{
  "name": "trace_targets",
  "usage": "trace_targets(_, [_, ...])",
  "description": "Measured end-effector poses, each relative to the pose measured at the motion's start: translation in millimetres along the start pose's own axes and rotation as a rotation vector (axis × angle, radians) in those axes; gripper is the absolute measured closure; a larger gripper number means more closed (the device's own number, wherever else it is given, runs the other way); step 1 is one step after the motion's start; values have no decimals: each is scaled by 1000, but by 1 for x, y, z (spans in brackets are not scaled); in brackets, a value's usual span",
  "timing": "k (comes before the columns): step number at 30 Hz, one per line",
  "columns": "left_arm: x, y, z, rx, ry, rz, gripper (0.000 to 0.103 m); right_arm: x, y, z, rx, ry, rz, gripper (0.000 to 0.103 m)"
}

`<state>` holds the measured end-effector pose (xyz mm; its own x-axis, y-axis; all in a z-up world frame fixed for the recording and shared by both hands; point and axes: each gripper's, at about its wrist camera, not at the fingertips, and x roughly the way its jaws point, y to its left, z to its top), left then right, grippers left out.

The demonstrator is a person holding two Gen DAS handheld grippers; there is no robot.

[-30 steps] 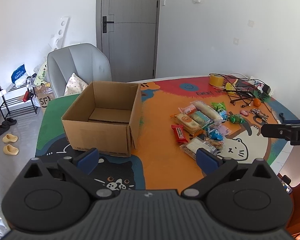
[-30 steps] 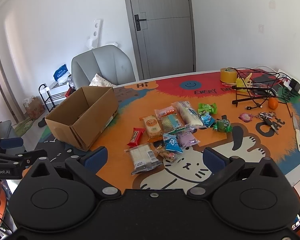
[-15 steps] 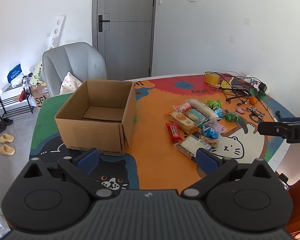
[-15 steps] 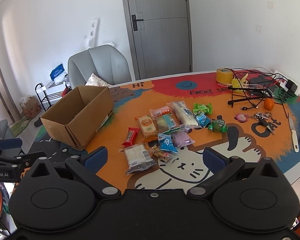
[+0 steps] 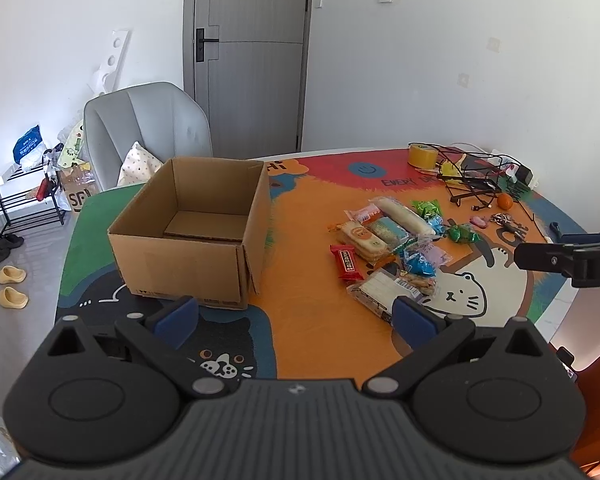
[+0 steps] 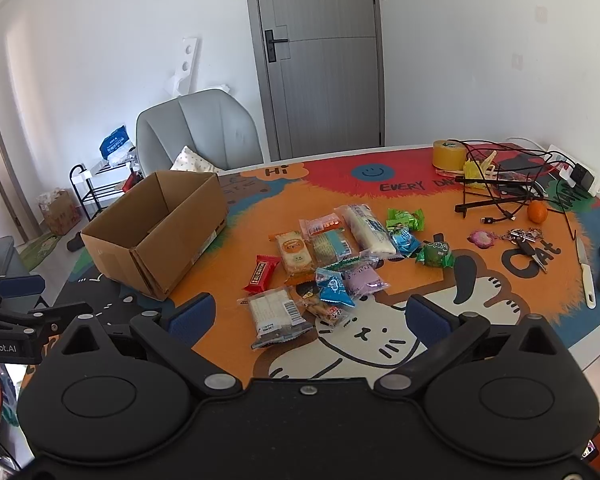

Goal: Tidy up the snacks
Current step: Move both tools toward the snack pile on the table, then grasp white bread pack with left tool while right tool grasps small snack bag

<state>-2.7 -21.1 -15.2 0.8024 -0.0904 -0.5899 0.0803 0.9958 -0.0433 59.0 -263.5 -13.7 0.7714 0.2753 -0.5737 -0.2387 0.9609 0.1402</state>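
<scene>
An open, empty cardboard box (image 5: pixel 188 240) stands on the left of the colourful table mat; it also shows in the right wrist view (image 6: pixel 156 232). A pile of several wrapped snacks (image 5: pixel 388 248) lies to its right, among them a red bar (image 6: pixel 262 274) and a clear cracker pack (image 6: pixel 276 316). My left gripper (image 5: pixel 294 316) is open and empty, above the table's near edge, in front of the box. My right gripper (image 6: pixel 308 318) is open and empty, just short of the cracker pack.
A tape roll (image 6: pixel 448 154), black cables and a wire stand (image 6: pixel 500 184), an orange (image 6: pixel 537 213), keys (image 6: pixel 526 240) and a knife (image 6: pixel 586 276) lie at the right. A grey chair (image 5: pixel 144 128) and shoe rack (image 5: pixel 20 200) stand behind the table.
Both grippers have drawn back and risen a little, so box and snacks look slightly farther away. Both stay open. Nothing on the table has moved.
</scene>
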Motion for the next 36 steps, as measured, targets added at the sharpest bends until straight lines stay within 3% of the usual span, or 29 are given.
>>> trace_targets(36, [18, -21, 1, -24, -52, -1, 1, 9, -7, -3, 9, -38, -14, 0])
